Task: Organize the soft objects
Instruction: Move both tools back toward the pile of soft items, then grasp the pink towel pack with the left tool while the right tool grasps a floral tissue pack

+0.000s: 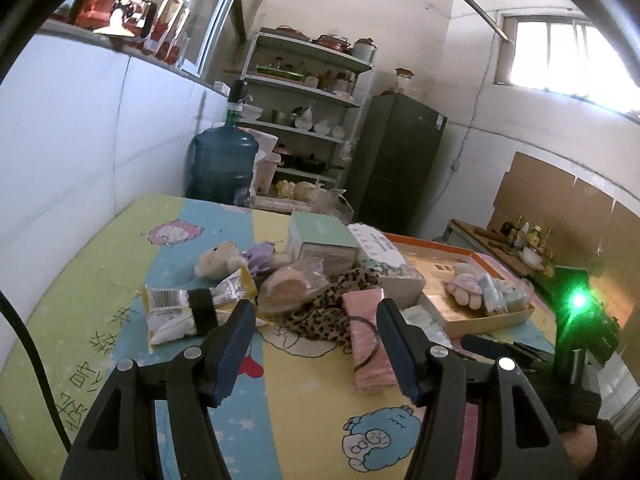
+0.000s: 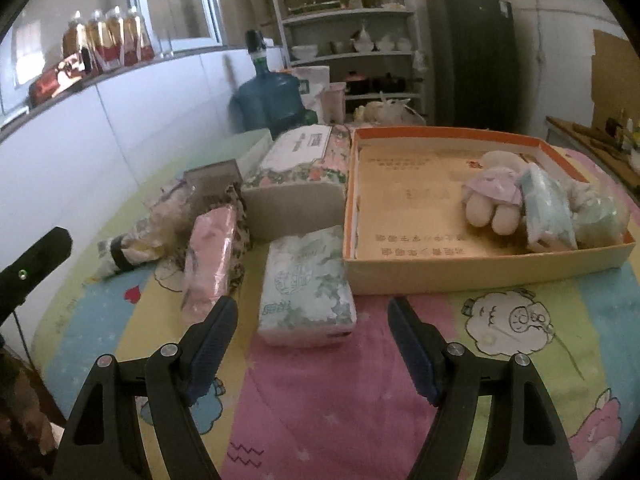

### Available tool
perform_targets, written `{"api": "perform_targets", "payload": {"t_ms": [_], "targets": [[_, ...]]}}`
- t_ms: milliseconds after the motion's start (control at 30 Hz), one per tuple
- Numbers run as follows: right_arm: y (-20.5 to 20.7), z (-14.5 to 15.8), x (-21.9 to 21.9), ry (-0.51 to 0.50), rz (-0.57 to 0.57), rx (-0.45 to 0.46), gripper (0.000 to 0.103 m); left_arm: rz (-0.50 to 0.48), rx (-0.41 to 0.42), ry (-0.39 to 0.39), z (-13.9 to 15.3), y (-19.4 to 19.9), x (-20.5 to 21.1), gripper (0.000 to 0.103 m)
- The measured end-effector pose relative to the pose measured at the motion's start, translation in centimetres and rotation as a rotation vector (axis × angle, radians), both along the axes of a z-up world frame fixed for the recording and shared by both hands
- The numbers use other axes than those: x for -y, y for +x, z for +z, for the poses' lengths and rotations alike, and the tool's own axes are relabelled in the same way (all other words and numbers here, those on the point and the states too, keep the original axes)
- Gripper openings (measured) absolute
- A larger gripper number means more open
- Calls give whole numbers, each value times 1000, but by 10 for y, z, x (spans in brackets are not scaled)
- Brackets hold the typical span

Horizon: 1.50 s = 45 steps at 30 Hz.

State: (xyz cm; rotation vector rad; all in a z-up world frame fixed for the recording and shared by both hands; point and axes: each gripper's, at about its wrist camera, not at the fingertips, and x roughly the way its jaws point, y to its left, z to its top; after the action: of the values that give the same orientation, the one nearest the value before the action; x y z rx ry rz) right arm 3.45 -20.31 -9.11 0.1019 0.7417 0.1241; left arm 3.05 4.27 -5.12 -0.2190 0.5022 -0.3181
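My right gripper [image 2: 312, 344] has its jaws spread and empty; the tissue pack [image 2: 306, 286] lies straight ahead of them, just left of the orange-rimmed box [image 2: 440, 133], its long axis running away from me; my right hand looks nearer it. My left gripper [image 1: 316, 344] is also spread, holding nothing, facing the pink pack [image 1: 366, 344]. The box holds a plush toy [image 2: 494, 200] and soft packets [image 2: 546, 208].

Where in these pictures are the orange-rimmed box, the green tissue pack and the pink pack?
orange-rimmed box [image 2: 480, 266], right wrist view, on its near cardboard wall.
green tissue pack [image 2: 306, 286], right wrist view, on the middle of its top face.
pink pack [image 1: 366, 344], left wrist view, on its top face between the fingers.
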Motion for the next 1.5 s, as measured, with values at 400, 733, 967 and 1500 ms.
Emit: {"api": "perform_targets", "payload": {"t_ms": [400,733,967,1500], "targets": [[20,-13,-11,-44,11,-53,52,-56,-56,-13,-12,11,8,63],[-15,10,4,50,24,47,50,-107,-191,-33,-29,41,44,63],[-42,31,34,120,-12,151,50,-111,-228,11,-34,51,81,63],[-50,23,63,186,-23,154,50,-36,-252,31,-49,52,91,45]]}}
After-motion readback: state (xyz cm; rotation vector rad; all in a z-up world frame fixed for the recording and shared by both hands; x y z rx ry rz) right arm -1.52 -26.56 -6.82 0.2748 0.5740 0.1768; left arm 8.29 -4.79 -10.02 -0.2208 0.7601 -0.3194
